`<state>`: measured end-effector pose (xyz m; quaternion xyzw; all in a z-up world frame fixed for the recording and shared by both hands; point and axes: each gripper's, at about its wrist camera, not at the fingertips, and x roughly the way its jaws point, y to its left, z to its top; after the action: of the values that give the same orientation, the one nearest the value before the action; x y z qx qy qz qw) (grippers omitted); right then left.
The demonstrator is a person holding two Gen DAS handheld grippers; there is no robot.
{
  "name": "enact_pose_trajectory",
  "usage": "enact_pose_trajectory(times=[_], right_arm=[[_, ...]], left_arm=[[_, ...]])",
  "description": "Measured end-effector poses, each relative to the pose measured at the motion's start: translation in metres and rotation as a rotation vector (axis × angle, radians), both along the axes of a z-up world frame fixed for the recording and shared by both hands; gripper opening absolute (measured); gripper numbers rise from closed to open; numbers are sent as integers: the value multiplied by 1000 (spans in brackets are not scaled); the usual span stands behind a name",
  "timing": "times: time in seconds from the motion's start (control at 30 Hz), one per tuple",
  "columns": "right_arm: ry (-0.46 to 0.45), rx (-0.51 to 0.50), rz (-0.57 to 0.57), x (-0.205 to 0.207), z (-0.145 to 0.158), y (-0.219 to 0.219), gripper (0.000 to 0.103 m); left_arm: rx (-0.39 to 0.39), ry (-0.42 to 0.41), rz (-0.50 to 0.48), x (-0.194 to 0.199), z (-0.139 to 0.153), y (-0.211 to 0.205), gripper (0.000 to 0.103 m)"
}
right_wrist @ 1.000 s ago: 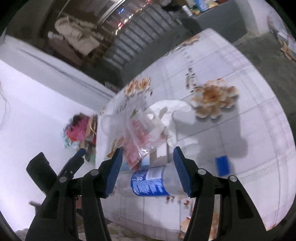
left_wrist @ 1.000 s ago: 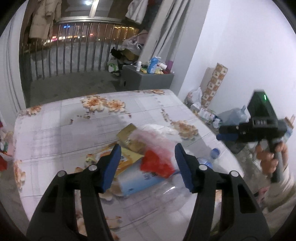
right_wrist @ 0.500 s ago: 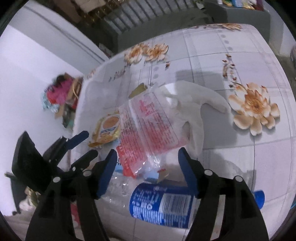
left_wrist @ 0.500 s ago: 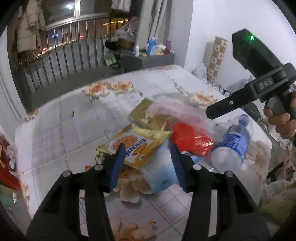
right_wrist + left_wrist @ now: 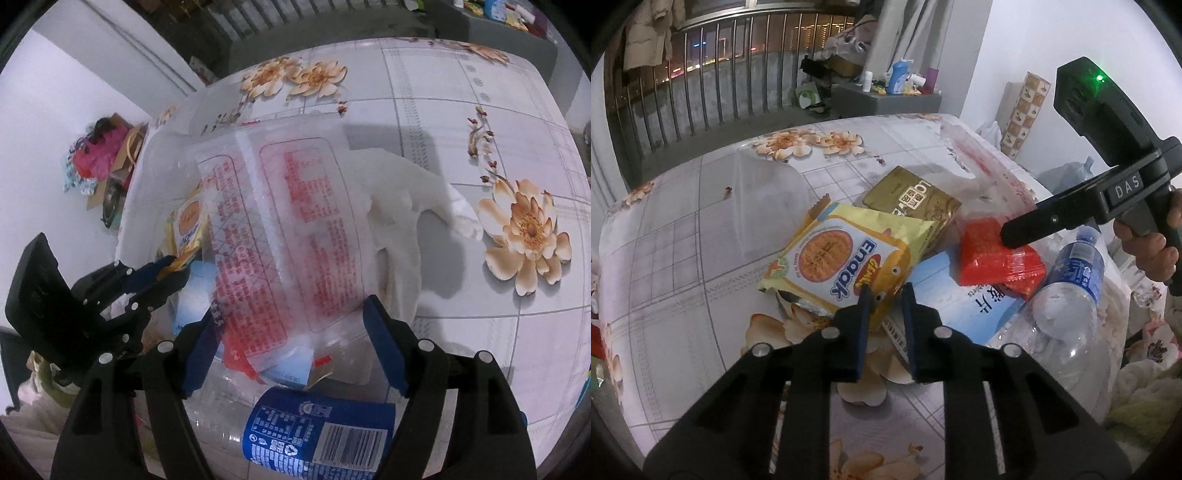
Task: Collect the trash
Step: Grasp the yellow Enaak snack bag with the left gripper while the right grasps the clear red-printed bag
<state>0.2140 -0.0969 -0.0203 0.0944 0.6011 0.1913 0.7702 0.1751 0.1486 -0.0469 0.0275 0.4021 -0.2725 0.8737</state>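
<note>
A pile of trash lies on the floral table (image 5: 701,229). My left gripper (image 5: 884,295) is shut on the near corner of a yellow snack wrapper (image 5: 842,258). Beside it lie a gold packet (image 5: 912,197), a red packet (image 5: 997,254), a light blue tissue pack (image 5: 964,299) and a clear bottle with a blue label (image 5: 1071,280). My right gripper (image 5: 291,328) is open, its jaws on either side of a clear bag printed in red (image 5: 291,221). The bottle (image 5: 321,432) lies just below it. A white plastic bag (image 5: 399,206) lies under the pile.
A clear plastic lid or tub (image 5: 764,199) lies left of the pile. A grey cabinet (image 5: 886,99) with bottles stands behind the table by a railing (image 5: 701,92). Clutter (image 5: 99,162) lies on the floor past the table's far side. The table's right edge is close.
My left gripper has moved down to the yellow wrapper and closed on its corner. My right gripper has come closer over the clear red-printed bag and stays open.
</note>
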Motion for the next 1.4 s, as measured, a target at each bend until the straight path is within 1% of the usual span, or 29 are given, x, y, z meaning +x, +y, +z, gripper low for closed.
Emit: enact_pose_trajectory(times=[0.07,0.23,0.4,0.53,0.63,0.77,1.13,1.4], right_arm=[[0,12,-12,0,0,-1,71],[-1,43,-32,1,1,-4,66],[-3,80,-60,-2,4,-12,55],[-12,107,-80,-5,8,-18,52],[-21,123,-94,-6,12,-24,48],[-35,140,-113,-8,16,-31,38],[-87,172,-140,-17,28,-48,30],[-159,198,-162,-30,48,-64,26]], left_arm=[[-3,-4,-4,-1,1,0,10],[3,-25,-15,-5,6,-2,7],[9,-42,-16,-6,10,-3,5],[2,-64,-5,-7,17,-1,4],[-10,-88,7,-7,24,1,3],[-22,-114,26,-9,33,6,3],[-52,-166,41,-14,59,9,2],[-76,-206,42,-22,84,6,2]])
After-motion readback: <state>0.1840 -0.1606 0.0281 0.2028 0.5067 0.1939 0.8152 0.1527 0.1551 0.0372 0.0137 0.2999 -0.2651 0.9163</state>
